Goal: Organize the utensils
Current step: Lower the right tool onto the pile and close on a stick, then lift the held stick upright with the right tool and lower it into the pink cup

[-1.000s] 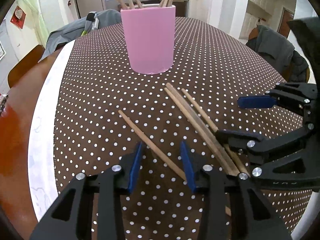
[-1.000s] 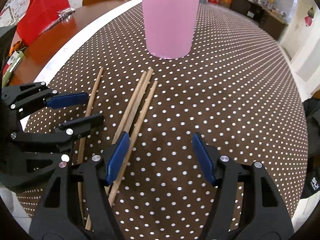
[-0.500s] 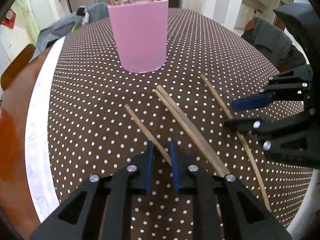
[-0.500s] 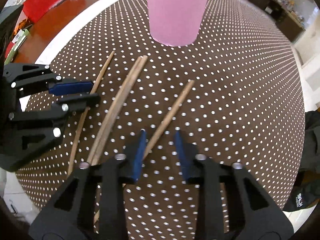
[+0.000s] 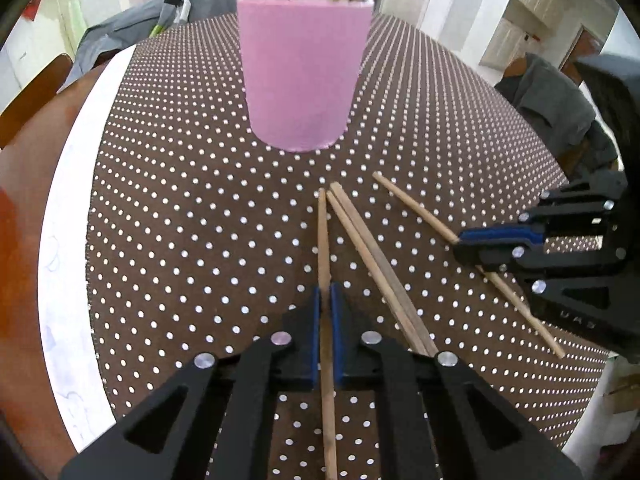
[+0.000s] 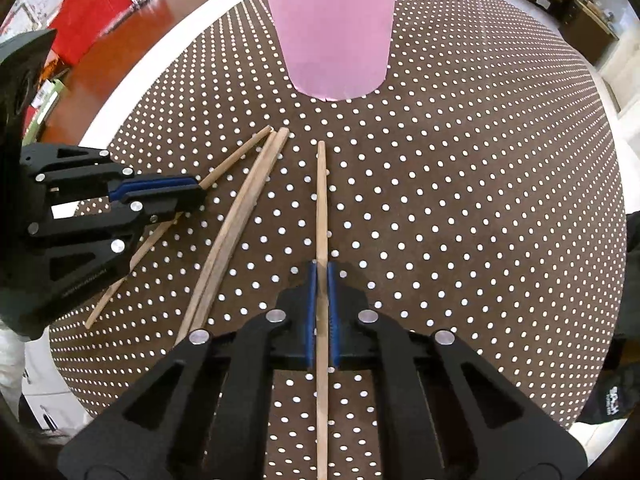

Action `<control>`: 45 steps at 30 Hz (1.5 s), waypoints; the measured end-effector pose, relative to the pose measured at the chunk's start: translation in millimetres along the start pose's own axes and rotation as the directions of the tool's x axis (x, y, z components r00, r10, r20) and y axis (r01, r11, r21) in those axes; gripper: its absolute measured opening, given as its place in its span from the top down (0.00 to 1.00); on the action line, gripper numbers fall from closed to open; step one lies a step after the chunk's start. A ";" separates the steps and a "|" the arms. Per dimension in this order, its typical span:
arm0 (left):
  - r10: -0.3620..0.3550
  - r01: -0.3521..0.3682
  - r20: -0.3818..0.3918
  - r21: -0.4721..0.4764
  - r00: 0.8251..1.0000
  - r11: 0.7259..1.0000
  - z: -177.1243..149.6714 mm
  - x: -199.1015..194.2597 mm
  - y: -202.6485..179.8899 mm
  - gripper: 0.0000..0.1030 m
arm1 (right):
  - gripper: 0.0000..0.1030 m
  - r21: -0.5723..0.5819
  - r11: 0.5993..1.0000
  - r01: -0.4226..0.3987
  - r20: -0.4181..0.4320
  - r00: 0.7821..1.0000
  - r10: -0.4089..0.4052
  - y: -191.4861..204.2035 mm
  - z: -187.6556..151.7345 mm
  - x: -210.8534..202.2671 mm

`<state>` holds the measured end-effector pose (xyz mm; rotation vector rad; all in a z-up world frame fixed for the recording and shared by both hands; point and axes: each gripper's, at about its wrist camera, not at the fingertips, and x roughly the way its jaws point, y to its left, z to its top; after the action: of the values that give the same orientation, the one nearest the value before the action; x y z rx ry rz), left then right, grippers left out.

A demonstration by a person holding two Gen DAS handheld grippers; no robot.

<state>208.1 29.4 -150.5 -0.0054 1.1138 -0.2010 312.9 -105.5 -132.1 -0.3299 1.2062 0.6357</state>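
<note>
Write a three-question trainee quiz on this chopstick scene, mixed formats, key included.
1. True or false: the left tongs and right tongs are each shut on one thin wooden chopstick.
2. How many wooden chopsticks lie unheld on the brown white-dotted tablecloth?
3. Where is the tall pink cylindrical holder relative to the loose pair of chopsticks? A) beyond their far tips B) lying on them C) off the cloth

Key: 1 true; 2 two, side by side; 3 A.

I see the cup [image 5: 304, 76] at upper centre on the cloth [image 5: 180, 220]; below it lie two chopsticks [image 5: 372, 264], side by side.
</note>
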 end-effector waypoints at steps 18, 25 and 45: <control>-0.069 0.060 0.499 0.036 0.864 0.998 22.9 -121.5 -6.8 0.95 | 0.94 -0.010 0.989 -0.149 0.401 0.905 0.140 -23.5 -28.3 -94.5; -0.054 0.046 0.711 0.031 0.701 0.998 38.5 -146.7 -15.3 0.95 | 0.94 0.019 0.981 -0.193 0.599 0.788 0.144 -30.2 -17.3 -133.3; 0.094 0.016 0.938 -0.105 0.333 0.994 97.9 -140.8 -7.1 0.95 | 0.94 0.065 0.972 -0.226 0.882 0.469 0.050 -33.1 47.4 -157.2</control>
<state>234.3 35.9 19.0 -0.1692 -0.1046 -0.0618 335.7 -148.9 28.1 0.2676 0.2507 0.6984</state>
